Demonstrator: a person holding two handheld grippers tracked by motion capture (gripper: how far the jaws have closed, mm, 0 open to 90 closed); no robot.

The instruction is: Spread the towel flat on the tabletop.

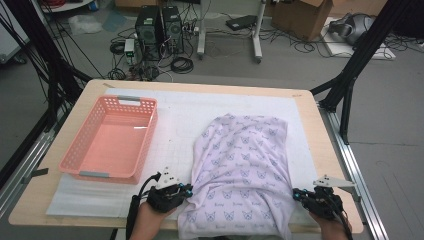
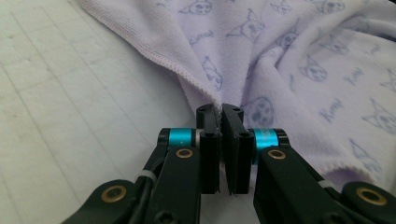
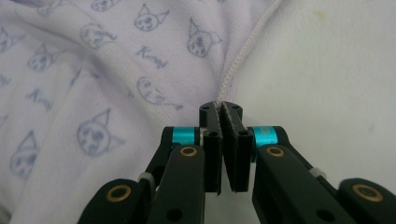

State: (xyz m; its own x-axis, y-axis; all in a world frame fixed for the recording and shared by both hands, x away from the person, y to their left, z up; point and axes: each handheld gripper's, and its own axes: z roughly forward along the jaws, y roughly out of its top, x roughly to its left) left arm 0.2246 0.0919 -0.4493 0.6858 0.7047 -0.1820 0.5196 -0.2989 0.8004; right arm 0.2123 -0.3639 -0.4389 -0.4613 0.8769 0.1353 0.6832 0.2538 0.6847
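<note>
Wood table (image 1: 320,130) w/ white mat (image 1: 180,107), cabled floor at 12. Left gripper (image 1: 186,190) & right gripper (image 1: 298,194) each clamped tight on towel (image 1: 245,160) hem.

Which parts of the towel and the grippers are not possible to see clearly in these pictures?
- Towel, high view: its near end is cut off by the bottom edge.
- Towel hem, both gripper views: the pinched part is hidden inside the shut jaws of the left gripper and right gripper.
- Towel's printed words: too small and blurred to read.
</note>
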